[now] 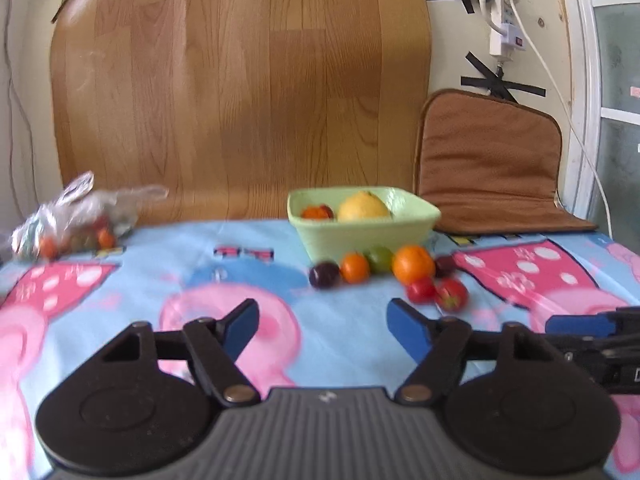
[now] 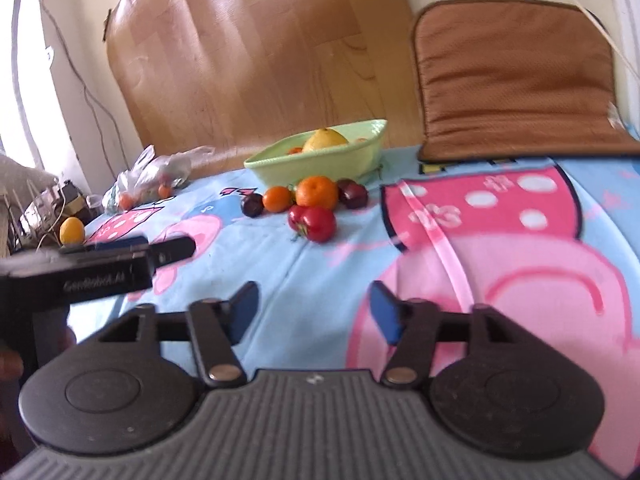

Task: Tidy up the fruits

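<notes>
A light green bowl (image 1: 416,222) (image 2: 344,156) stands at the back of the table with a yellow lemon (image 1: 362,206) (image 2: 324,139) and a small orange-red fruit (image 1: 317,212) in it. In front of it lie loose fruits: a dark plum (image 1: 324,274) (image 2: 252,204), a small orange (image 1: 354,267) (image 2: 278,199), a green fruit (image 1: 380,258), a bigger orange (image 1: 413,264) (image 2: 317,191), another dark plum (image 2: 353,193) and two red tomatoes (image 1: 451,294) (image 2: 318,223). My left gripper (image 1: 322,326) is open and empty, well short of the fruits. My right gripper (image 2: 314,312) is open and empty too.
A clear plastic bag (image 1: 72,220) (image 2: 152,178) with small fruits lies at the back left. A yellow fruit (image 2: 72,231) sits at the left table edge. A brown cushion (image 1: 488,168) (image 2: 516,80) leans at the back right. A wood-pattern sheet (image 1: 240,88) covers the wall.
</notes>
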Demonstrator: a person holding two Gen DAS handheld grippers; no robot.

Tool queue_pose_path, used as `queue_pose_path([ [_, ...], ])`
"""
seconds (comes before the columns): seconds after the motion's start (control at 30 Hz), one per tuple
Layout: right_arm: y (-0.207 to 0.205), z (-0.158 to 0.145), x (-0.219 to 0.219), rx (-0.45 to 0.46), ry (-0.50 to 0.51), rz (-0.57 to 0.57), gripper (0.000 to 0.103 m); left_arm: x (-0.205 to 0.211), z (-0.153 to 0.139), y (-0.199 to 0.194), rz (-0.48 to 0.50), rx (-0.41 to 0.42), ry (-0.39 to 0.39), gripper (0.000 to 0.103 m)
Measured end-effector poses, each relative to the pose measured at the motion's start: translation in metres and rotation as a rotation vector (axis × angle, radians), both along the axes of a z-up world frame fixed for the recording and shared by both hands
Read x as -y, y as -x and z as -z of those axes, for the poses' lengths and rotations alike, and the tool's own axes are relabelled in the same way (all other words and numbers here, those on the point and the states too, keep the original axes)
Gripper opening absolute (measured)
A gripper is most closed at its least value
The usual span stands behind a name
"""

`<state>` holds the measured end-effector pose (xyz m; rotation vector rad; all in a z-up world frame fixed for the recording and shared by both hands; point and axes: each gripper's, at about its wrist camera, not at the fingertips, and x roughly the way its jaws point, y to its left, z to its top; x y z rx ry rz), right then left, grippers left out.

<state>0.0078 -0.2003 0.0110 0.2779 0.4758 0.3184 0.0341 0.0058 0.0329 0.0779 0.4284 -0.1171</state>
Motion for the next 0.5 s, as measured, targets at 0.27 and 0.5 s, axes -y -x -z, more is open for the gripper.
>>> queue_pose_path([
  [0.27, -0.043, -0.021, -0.035, 0.107, 0.192, -0.068, 0.044, -0.018, 0.0, -0.083, 0.188, -0.085, -0.03, 0.064],
  [0.5, -0.068, -0.002, -0.034, 0.03, 0.204, -0.084, 0.045, -0.013, 0.028, -0.119, 0.33, -0.193, -0.082, 0.047],
])
